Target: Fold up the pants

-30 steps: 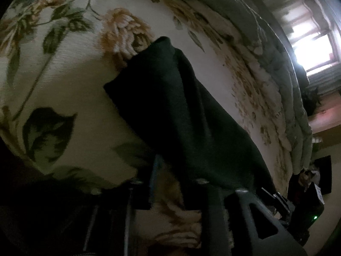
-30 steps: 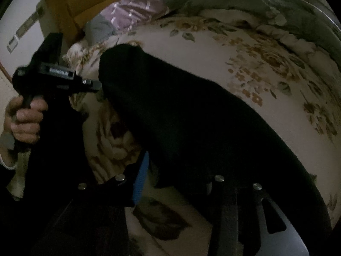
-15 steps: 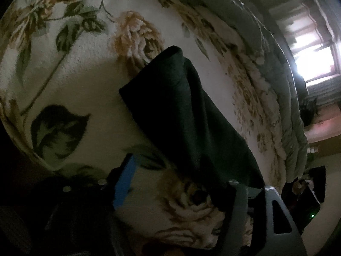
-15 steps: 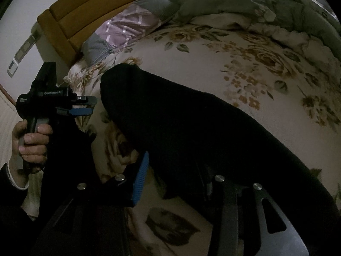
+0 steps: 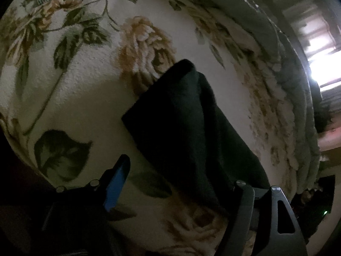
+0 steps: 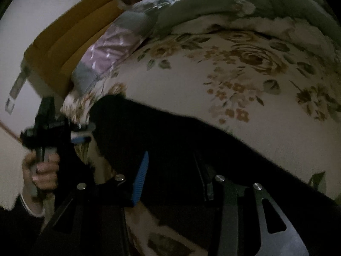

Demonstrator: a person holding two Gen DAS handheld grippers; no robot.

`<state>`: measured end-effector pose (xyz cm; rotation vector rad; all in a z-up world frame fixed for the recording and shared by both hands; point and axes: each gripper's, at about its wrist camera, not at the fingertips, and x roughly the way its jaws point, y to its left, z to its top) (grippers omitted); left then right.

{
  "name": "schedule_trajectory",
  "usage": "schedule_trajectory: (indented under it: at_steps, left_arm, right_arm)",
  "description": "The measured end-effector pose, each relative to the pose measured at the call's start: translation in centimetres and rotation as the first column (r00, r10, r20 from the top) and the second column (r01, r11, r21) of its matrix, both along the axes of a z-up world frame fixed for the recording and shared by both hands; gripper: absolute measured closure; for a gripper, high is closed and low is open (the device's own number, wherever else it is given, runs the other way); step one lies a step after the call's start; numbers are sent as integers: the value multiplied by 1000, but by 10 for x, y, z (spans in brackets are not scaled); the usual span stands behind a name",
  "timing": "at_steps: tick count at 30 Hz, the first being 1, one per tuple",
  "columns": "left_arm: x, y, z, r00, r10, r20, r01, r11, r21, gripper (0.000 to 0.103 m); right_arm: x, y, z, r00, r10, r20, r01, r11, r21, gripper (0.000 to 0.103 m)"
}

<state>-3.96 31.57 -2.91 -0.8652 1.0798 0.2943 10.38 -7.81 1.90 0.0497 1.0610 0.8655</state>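
Black pants lie in a long folded strip on the floral bedspread. My left gripper hangs over their near end, jaws opening wide. The cloth lies between the blue pad and the grey finger, and neither presses on it. In the right wrist view the pants fill the gap of my right gripper, which is shut on a thick fold. The left gripper shows there too, held by a hand at the pants' far end.
A grey-green quilt is bunched along the bed's far side. A lilac pillow rests against the wooden headboard. A bright window glares at the right. The bed's edge runs close below both grippers.
My left gripper let go of the pants and its jaws spread wide as it drew back a little. My right gripper rolled and shifted while still holding the pants.
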Motion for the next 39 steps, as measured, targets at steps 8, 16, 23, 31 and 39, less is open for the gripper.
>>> schedule_trajectory:
  at_steps: [8,16,23,31,39]
  left_arm:
    - [5,9,-12,1000,20,1,-20,1000,-3,29]
    - [19,12,-14,1000,-8,25,8,999,33,42]
    - [20,8,-25,999,-30,23,28,997,66,57]
    - [24,1,-26,998,-37,51,32,994,109,73]
    - [4,-9,20,975,-70,209,42,990,135,86]
  right_arm:
    - [46,11,-5,998,-55,-19,55,998,0,60]
    - [81,53,-32,999,12,-42,-15,998,-69,60]
    - [81,85,-70,985,151,-89,-168,960,-223,60]
    - [65,90,-71,966,244,-80,-257,933,-253,79]
    - [48,86,-20,967,198,158,-145,944,-297,92]
